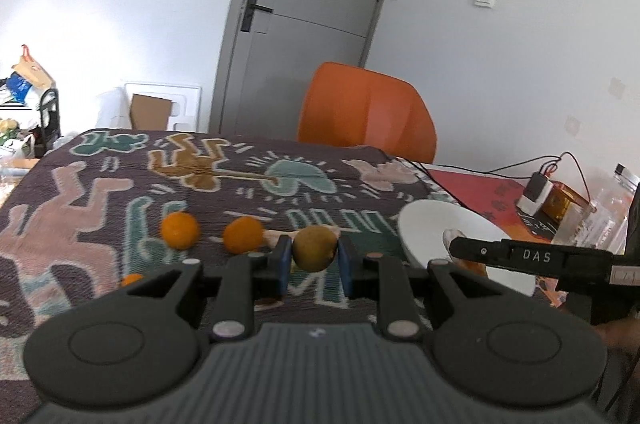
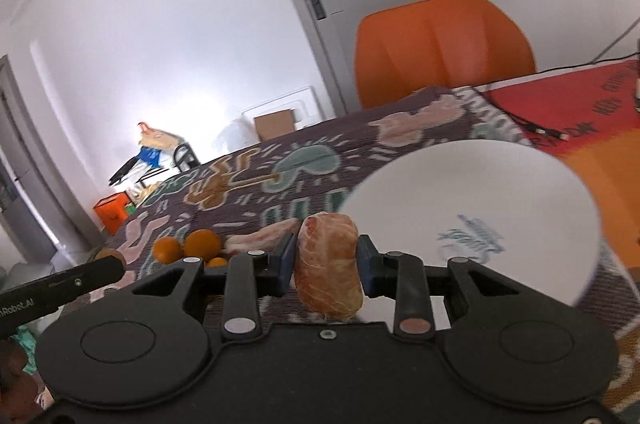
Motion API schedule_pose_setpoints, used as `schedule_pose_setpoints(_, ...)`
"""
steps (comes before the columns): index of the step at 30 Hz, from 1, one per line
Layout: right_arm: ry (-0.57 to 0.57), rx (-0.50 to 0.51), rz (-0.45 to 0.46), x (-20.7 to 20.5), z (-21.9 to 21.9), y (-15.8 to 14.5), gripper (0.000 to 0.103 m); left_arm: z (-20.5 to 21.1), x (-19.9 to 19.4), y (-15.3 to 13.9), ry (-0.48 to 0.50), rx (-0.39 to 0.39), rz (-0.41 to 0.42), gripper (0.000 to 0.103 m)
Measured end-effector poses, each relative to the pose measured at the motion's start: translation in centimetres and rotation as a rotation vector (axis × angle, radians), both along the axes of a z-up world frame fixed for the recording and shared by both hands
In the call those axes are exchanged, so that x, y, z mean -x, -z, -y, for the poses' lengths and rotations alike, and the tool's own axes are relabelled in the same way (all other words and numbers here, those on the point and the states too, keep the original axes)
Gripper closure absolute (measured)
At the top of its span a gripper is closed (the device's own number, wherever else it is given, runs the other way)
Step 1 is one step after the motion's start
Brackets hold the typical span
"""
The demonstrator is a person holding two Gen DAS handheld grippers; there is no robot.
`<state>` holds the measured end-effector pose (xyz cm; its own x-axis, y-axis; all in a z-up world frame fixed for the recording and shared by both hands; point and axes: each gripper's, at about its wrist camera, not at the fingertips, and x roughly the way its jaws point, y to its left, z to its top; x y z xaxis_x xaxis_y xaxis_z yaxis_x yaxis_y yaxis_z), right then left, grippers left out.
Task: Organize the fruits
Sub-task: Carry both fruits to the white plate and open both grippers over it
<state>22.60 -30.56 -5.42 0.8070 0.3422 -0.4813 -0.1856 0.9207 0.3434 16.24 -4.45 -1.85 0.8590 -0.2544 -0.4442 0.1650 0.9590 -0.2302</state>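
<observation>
My left gripper (image 1: pixel 314 251) is shut on a round brown-green fruit (image 1: pixel 314 247), held above the patterned tablecloth (image 1: pixel 100 192). Two oranges (image 1: pixel 180 230) (image 1: pixel 243 235) lie on the cloth to its left, and a smaller one (image 1: pixel 131 279) sits nearer. My right gripper (image 2: pixel 328 249) is shut on a peeled citrus segment (image 2: pixel 329 266), just left of the white plate (image 2: pixel 500 184). In the left wrist view the plate (image 1: pixel 432 224) sits on the right, and a finger of the right gripper (image 1: pixel 520 256) reaches over its near rim. Another peeled segment (image 2: pixel 260 238) lies on the cloth.
An orange chair (image 1: pixel 368 112) stands behind the table's far edge. A black cable (image 2: pixel 520 122) runs over the red mat (image 2: pixel 580 96) at the right. A small device (image 1: pixel 536 192) and clear containers (image 1: pixel 600 220) stand at the far right. A grey door (image 1: pixel 304 4) is behind.
</observation>
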Motion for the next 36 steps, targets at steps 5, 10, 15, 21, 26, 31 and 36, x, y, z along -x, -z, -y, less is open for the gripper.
schedule_pose_setpoints(5, 0.046, 0.009, -0.002, 0.4, 2.1, 0.2, 0.072, 2.0, -0.6, 0.1, 0.03, -0.003, 0.002, 0.08)
schedule_pose_setpoints(10, 0.078, 0.013, -0.005, 0.7, 4.0, 0.5, 0.072, 4.3, -1.4, 0.3, 0.061, -0.002, 0.0, 0.08)
schedule_pose_setpoints(15, 0.124, 0.013, -0.013, 0.9, 6.0, 0.9, 0.072, 6.4, -2.1, 0.5, 0.106, 0.0, -0.013, 0.08)
schedule_pose_setpoints(21, 0.178, 0.021, -0.01, 0.7, 7.6, 1.2, 0.072, 8.8, -2.8, 0.6, 0.148, -0.01, -0.019, 0.08)
schedule_pose_setpoints(26, 0.218, 0.031, 0.0, 0.3, 8.4, 1.4, 0.071, 10.3, -3.8, 0.8, 0.181, 0.003, -0.03, 0.08)
schedule_pose_setpoints(31, 0.253, 0.047, 0.008, 0.4, 8.6, 1.2, 0.057, 11.7, -4.7, 1.3, 0.198, 0.006, -0.047, 0.08)
schedule_pose_setpoints(36, 0.231, 0.031, 0.028, 1.7, 8.5, 0.9, 0.049, 12.7, -5.5, 1.5, 0.212, -0.008, -0.066, 0.08)
